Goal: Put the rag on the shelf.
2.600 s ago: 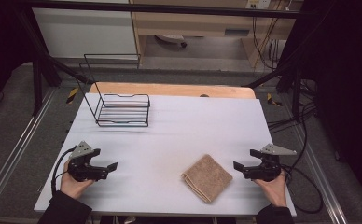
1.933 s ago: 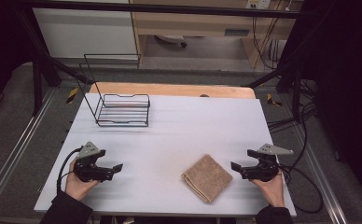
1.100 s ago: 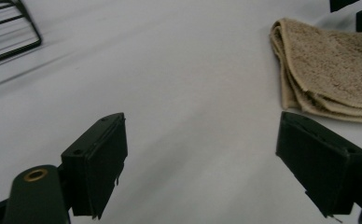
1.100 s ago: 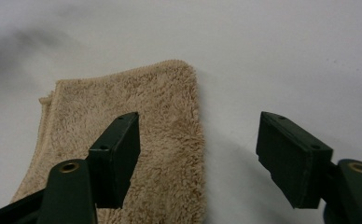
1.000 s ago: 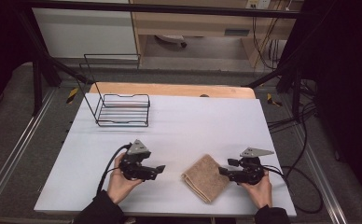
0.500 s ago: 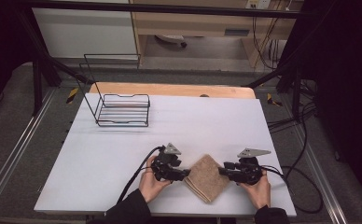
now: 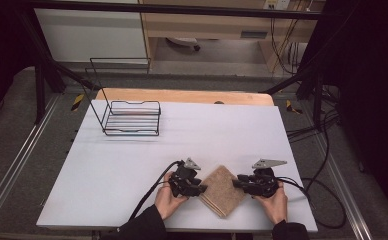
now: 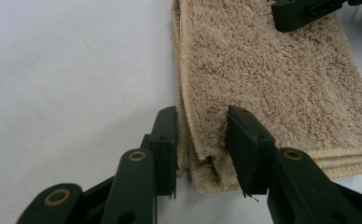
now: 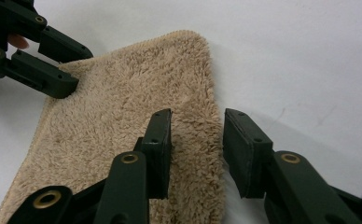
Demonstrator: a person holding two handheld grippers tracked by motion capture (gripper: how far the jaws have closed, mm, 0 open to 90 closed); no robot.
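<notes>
A folded tan towel (image 7: 223, 190) lies near the table's front edge, turned like a diamond. My left gripper (image 7: 202, 189) is at the towel's left corner. In the left gripper view the towel (image 8: 272, 84) has its layered corner between the open jaws of that gripper (image 8: 201, 142). My right gripper (image 7: 235, 183) is at the towel's right corner. In the right gripper view its open jaws (image 9: 197, 147) straddle the towel's (image 9: 118, 121) right edge, one jaw over the pile and one over bare table. Neither gripper has closed on the cloth.
A black wire basket (image 7: 132, 118) stands at the back left of the white table (image 7: 222, 135). A wooden board (image 7: 182, 96) lies along the table's far edge. Cables trail from both grippers toward the front and the right.
My left gripper has crossed from the table's front left to the towel's left corner. My right gripper has moved a little left onto the towel's right corner. The towel has not moved.
</notes>
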